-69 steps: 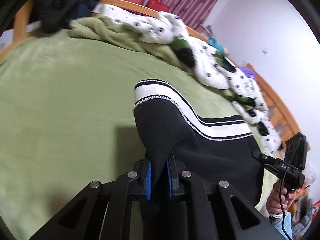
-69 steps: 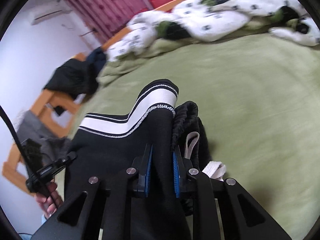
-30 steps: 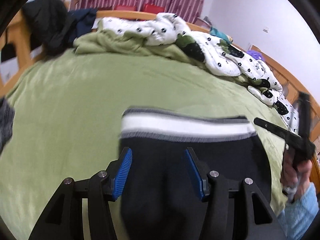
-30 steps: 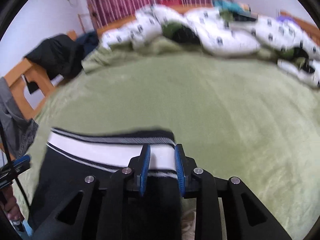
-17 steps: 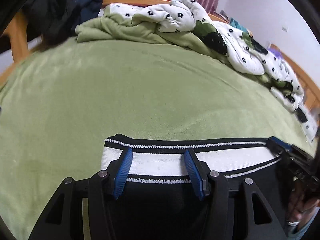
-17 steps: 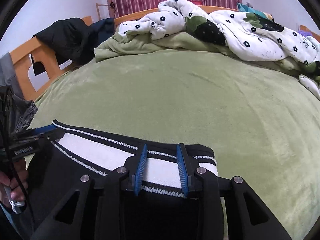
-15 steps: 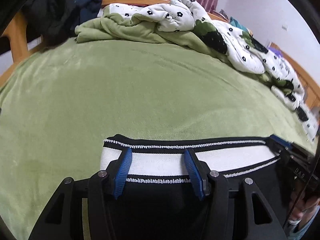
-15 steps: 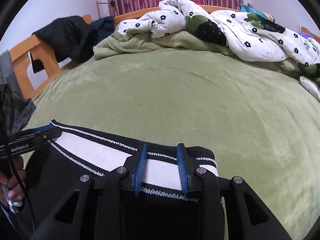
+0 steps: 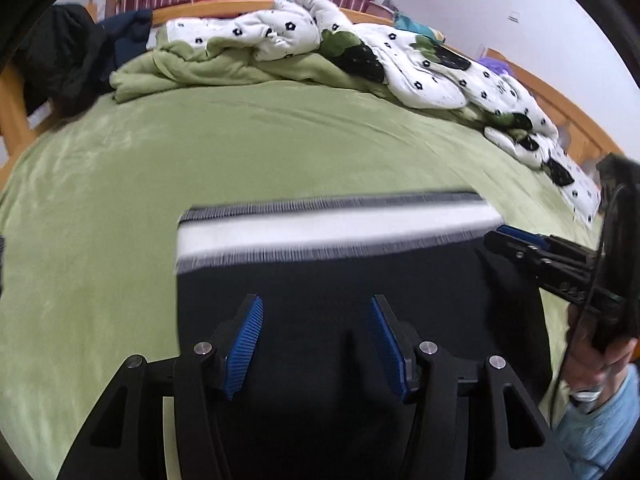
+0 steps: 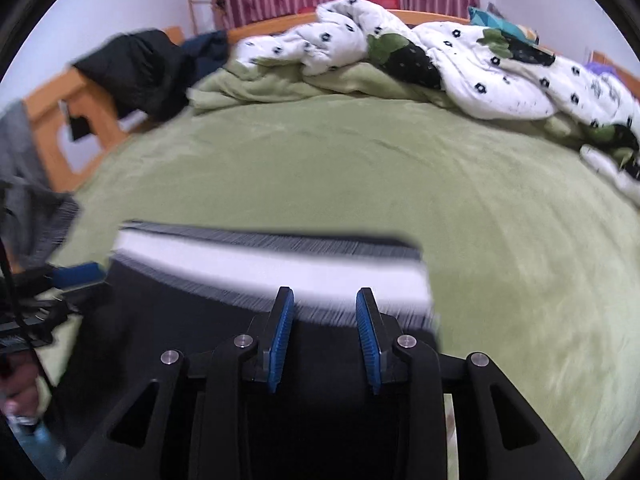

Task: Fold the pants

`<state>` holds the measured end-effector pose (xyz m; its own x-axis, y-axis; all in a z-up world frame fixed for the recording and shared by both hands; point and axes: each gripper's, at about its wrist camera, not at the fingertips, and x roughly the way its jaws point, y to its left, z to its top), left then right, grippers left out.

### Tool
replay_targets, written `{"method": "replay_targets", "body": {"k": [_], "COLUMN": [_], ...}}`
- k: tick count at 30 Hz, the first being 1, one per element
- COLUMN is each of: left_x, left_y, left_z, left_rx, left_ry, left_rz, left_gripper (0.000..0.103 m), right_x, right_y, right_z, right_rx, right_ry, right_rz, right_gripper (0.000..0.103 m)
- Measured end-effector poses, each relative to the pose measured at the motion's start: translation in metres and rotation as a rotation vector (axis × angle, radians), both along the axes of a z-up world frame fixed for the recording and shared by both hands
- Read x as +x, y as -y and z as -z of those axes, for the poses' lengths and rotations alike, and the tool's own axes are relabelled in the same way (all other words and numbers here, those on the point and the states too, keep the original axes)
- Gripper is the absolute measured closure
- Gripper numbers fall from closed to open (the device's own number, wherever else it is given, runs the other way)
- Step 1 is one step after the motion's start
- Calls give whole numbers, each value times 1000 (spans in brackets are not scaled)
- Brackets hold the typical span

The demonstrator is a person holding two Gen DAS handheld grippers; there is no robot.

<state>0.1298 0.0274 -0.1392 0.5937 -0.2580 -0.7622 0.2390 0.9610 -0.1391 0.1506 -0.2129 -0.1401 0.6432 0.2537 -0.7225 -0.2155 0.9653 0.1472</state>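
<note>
green bed point(image 9: 280, 152) | pants point(image 9: 320, 280) flat | left gripper point(image 9: 316, 344) open – right gripper point(image 10: 324, 336) opening, pads clear

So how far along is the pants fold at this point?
Done: the black pants lie as a flat, squared panel on the green bed cover, white striped band along the far edge.

In hand: nothing. The left gripper is open above the fabric; the right gripper's jaws are opening, pads clear of the cloth.

Left: possibly another fold; layers underneath cannot be told.
</note>
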Motion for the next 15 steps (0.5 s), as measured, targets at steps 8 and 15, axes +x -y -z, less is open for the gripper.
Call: {"method": "replay_targets", "body": {"k": [8, 15], "left_x": [-95, -126], "left_y": [-28, -43], "left_z": [34, 31], "left_rx": [6, 16], "left_ry": [-18, -57], "left_rz": [-21, -93], "left_gripper": [49, 49], "right_x": [-86, -112], "right_y": [21, 42], "right_z": [29, 37], "right_rx": [-95, -37], "right_ry": [-7, -51], "right_rz": [53, 139], "right_gripper": [63, 63]}}
